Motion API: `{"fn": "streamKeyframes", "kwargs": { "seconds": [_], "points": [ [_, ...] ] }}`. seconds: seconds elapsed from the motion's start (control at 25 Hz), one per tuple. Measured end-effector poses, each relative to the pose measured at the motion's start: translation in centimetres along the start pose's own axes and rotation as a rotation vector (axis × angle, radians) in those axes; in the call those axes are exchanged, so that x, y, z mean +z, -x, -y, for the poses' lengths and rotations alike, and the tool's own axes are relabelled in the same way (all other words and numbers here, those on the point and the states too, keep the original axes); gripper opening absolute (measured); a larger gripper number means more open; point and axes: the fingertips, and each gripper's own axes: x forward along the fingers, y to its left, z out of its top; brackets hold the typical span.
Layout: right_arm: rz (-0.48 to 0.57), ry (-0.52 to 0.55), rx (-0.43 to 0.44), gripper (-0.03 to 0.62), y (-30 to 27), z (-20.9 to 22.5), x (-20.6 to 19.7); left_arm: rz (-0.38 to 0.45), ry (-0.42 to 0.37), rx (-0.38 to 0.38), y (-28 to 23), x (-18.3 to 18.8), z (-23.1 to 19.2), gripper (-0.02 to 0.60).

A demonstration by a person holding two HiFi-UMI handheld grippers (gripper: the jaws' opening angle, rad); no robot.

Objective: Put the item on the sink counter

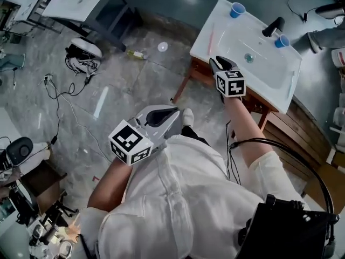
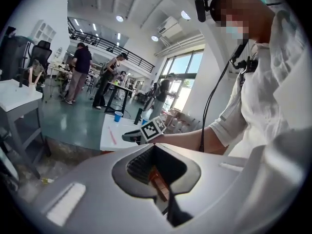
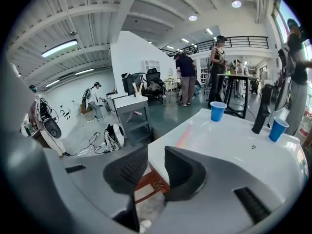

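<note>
Sink counter (image 1: pixel 280 85), perhaps toothbrush (image 1: pixel 210 36), beyond right gripper (image 1: pixel 222 62)

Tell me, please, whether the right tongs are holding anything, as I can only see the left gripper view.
Observer: No. The right gripper view shows the right tongs apart, with nothing between them.
Operator: Thank you. Where are they relative to the sink?
Observer: In the head view they are at the near edge of the sink counter, short of the basin's drain.
Operator: And my left tongs?
Observer: The head view shows the left tongs above the floor, not over the counter.
</note>
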Motion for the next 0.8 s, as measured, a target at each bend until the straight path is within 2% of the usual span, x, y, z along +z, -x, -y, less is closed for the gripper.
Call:
{"fn": "streamKeyframes", "kwargs": {
  "seconds": [0.2,0.4,0.6,0.8],
  "points": [
    [-0.061,0.000,-0.007,0.091,-5.9,3.7,-0.3,0.039,0.039,0.105,-0.5,1.2,-2.3,0.005],
    [-0.086,-0.061,-0.041,0.103,-9.8,5.5,-0.4,0.049,0.077,0.193,0.4,1.5,-4.4,0.005],
    [-0.106,-0.075,-0.089,0.103,-11.8,6.5,-0.6,0.058,0.085,0.239,1.1,1.5,-5.8,0.005],
    [-0.128,-0.035,-0.099,0.100,-11.7,6.4,-0.8,0.061,0.081,0.261,1.5,1.6,-5.9,0.005]
  ]
}}
